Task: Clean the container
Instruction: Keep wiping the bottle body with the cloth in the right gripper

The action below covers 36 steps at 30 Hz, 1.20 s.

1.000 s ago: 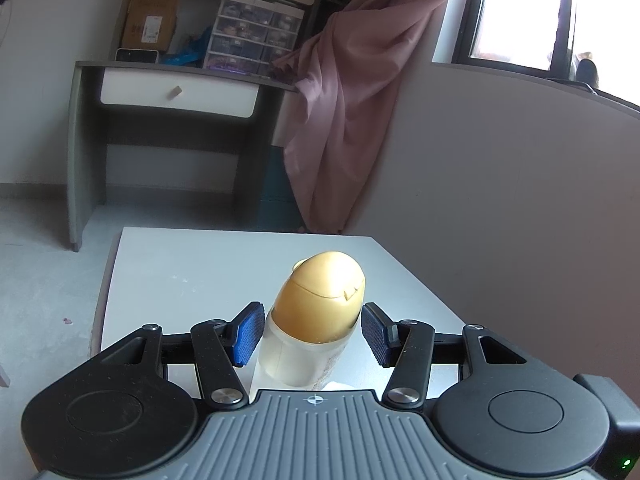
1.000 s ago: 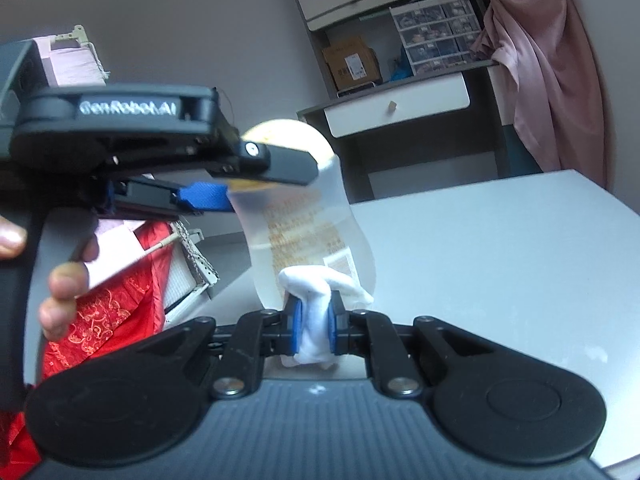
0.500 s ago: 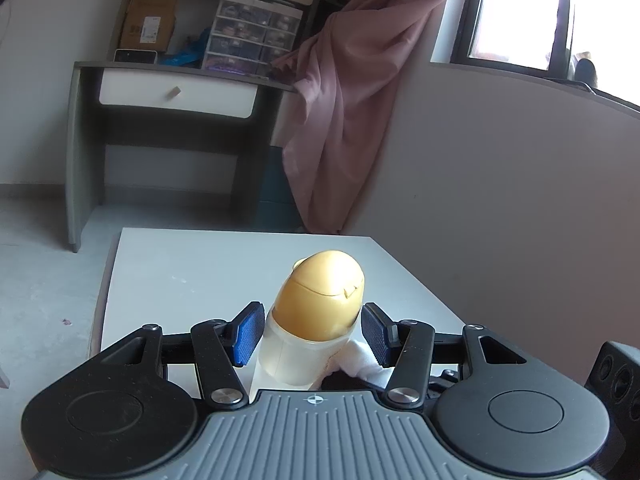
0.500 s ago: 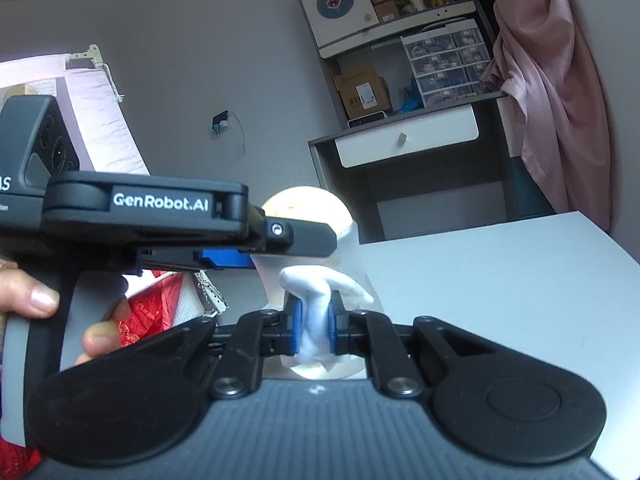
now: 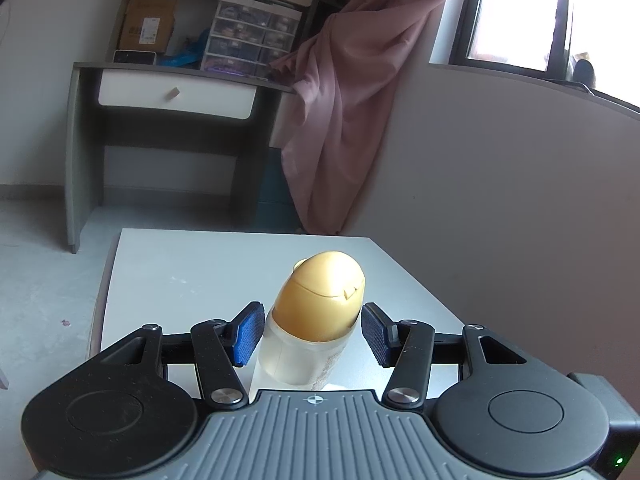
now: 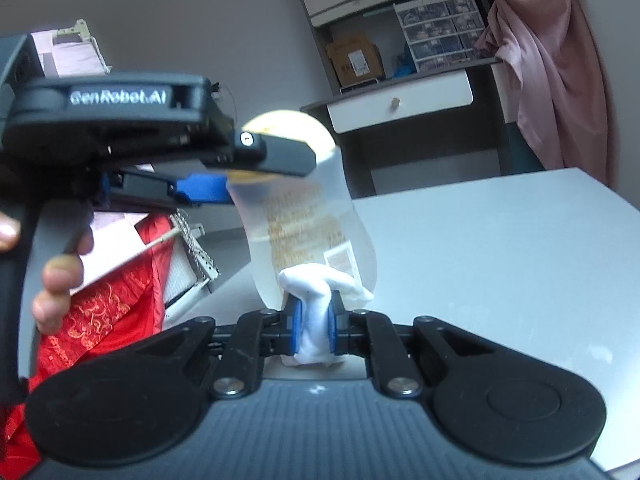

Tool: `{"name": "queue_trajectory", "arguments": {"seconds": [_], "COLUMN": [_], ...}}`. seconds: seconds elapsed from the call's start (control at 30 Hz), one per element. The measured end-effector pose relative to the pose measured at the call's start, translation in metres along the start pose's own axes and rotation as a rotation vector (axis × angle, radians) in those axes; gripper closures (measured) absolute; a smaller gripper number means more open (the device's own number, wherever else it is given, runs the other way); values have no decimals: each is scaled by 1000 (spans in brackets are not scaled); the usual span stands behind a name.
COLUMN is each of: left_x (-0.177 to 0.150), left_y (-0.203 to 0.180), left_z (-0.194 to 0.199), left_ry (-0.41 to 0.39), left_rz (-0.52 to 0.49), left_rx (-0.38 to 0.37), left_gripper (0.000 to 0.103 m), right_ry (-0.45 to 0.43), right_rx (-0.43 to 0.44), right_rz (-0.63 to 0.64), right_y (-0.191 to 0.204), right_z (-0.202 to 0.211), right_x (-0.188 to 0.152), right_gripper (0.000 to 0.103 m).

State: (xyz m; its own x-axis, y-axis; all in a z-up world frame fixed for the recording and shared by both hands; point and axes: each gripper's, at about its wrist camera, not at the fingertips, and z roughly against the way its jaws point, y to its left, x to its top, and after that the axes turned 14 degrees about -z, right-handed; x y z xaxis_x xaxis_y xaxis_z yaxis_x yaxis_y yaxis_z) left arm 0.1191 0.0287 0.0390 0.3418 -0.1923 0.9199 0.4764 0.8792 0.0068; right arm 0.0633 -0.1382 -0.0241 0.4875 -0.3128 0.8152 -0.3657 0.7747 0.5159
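2 grippers meet at 1 bottle (image 5: 310, 344) on the white table (image 5: 192, 272). The bottle is see-through, with a gold, egg-shaped cap (image 5: 322, 296) and gold writing on its side. It stands near the front edge of the table and leans a little.

The left gripper (image 5: 312, 334) has its 2 blue pads around the bottle's neck, just under the cap. In the left wrist view the left pad (image 5: 249, 332) sits right against the bottle, but a small gap shows beside the other pad, so I cannot tell if the squeeze is firm. In the right wrist view a hand (image 6: 60, 276) holds that gripper's handle.

The right gripper (image 6: 314, 324) is clenched tight on a white cloth (image 6: 316, 300). The cloth touches the low part of the bottle (image 6: 304, 224), on the side with the writing.
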Motion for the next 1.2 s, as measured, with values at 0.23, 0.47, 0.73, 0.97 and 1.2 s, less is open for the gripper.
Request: {"name": "queue_trajectory", "arguments": {"seconds": [0.23, 0.47, 0.73, 0.97, 1.2], "left_x": [-2, 4, 5, 4, 3], "left_y": [0, -10, -9, -9, -6], "left_z": [1, -5, -6, -4, -5], "left_ry": [-1, 3, 6, 6, 6], "left_rz": [2, 7, 4, 4, 10], "left_rx": [-3, 0, -1, -2, -7], "left_gripper": [49, 49, 49, 49, 49], "right_ry": [13, -35, -90, -53, 13], "right_rx": [0, 22, 43, 39, 19], "right_rz": [0, 2, 37, 7, -27], "right_y": [0, 5, 12, 0, -13], "right_z": [0, 11, 20, 12, 1], "right_x": [-1, 15, 29, 21, 7], "right_gripper": [91, 91, 91, 91, 91]}}
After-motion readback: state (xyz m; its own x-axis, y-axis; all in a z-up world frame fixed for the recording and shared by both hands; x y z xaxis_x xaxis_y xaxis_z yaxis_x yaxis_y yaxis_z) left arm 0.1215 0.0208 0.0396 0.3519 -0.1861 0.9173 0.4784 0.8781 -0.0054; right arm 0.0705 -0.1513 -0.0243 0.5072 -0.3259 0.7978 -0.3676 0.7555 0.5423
